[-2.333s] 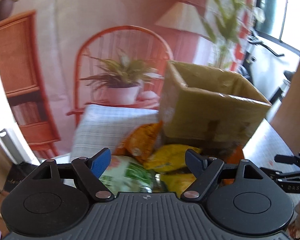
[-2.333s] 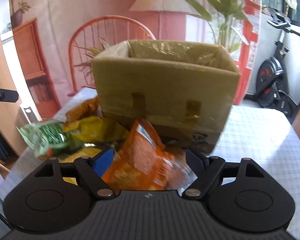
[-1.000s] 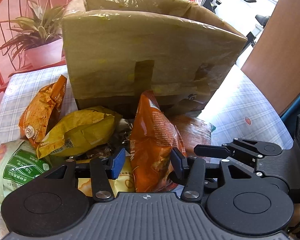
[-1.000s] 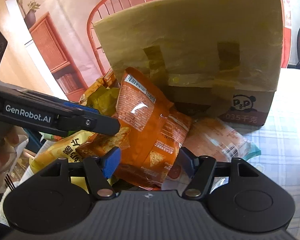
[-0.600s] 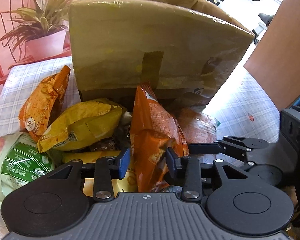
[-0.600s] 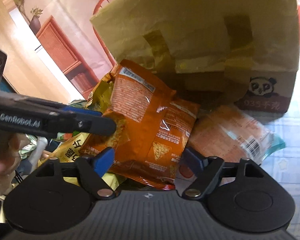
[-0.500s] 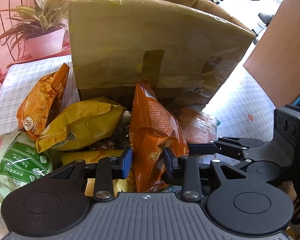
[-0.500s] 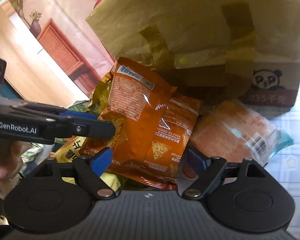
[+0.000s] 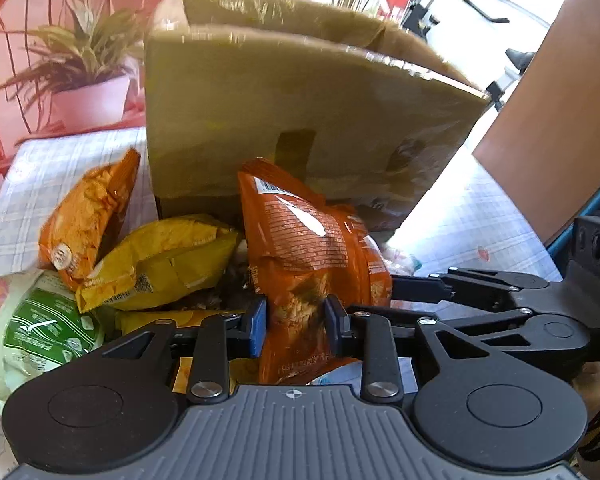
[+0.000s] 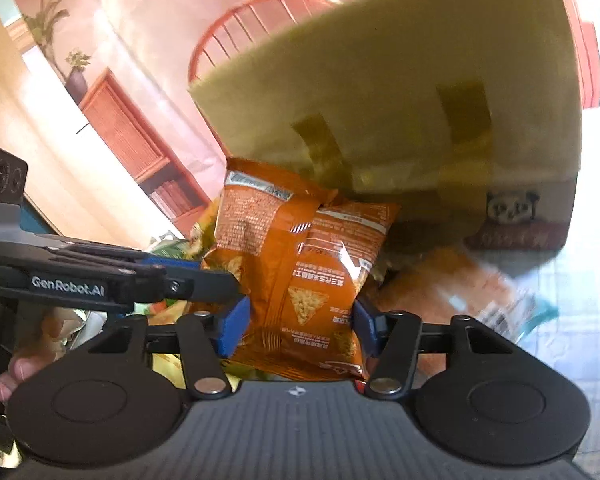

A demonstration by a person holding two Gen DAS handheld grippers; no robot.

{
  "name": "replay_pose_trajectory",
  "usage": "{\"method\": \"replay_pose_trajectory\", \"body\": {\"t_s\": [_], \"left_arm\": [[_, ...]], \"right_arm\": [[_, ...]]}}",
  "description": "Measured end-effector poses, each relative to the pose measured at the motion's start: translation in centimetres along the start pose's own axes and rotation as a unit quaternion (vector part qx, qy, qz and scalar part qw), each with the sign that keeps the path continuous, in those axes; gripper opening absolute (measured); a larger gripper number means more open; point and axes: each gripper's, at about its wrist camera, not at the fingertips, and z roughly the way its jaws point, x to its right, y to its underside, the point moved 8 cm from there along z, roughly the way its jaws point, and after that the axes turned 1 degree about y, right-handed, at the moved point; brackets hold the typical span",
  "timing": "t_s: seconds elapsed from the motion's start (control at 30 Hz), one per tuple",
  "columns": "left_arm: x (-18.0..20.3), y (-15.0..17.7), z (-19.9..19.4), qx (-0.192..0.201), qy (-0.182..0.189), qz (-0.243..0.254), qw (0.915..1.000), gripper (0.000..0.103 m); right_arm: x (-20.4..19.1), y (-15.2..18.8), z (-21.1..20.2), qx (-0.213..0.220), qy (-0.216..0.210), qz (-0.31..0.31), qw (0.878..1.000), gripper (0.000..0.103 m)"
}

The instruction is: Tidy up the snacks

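An orange snack bag (image 9: 304, 256) stands upright in front of a tall cardboard box (image 9: 300, 120). My left gripper (image 9: 294, 322) is shut on the bag's lower edge. My right gripper (image 10: 300, 320) has its jaws pressed on the two sides of the same orange snack bag (image 10: 300, 272), holding it from the other side. The left gripper's arm crosses the right wrist view at the left (image 10: 112, 276). The cardboard box (image 10: 420, 100) rises just behind the bag.
A yellow bag (image 9: 160, 260), an orange chip bag (image 9: 84, 216) and a green bag (image 9: 40, 328) lie left of the box on the checked tablecloth (image 9: 480, 216). Another flat packet (image 10: 460, 292) lies at the right. A potted plant (image 9: 84, 92) and red chair stand behind.
Both grippers moved in on the orange bag; the left jaws closed on it first, then the right jaws closed on its sides. The bag now sits a little higher against the box.
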Motion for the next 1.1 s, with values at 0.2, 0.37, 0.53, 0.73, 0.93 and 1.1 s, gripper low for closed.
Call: {"method": "replay_pose_trajectory", "body": {"t_s": [0.2,0.37,0.53,0.73,0.93,1.1], "left_arm": [[0.9,-1.7,-2.6,0.045,0.014,0.000,0.9989,0.032],[2.4,-3.8,-4.8,0.082,0.023,0.014,0.9963,0.032],[4.1,-6.8,-7.2,0.125,0.034,0.027,0.9912,0.032],[6.2,-10.2,-9.0,0.164,0.044,0.026,0.9851,0.032],[7.5,-13.2,-7.9,0.163,0.042,0.037,0.9850,0.035],[6.8,-16.4,-4.8,0.144,0.051,0.011,0.9882,0.035]], "right_arm": [[-2.1,-2.0,-2.1,0.034,0.020,-0.035,0.999,0.052],[-3.6,-3.8,-4.2,0.064,0.038,-0.062,0.995,0.051],[-5.0,-6.9,-7.0,0.094,0.055,-0.095,0.989,0.051],[-6.2,-11.0,-9.6,0.124,0.074,-0.134,0.980,0.051],[-6.2,-14.4,-10.3,0.132,0.099,-0.157,0.974,0.051],[-4.1,-17.4,-8.7,0.113,0.119,-0.149,0.975,0.051]]}}
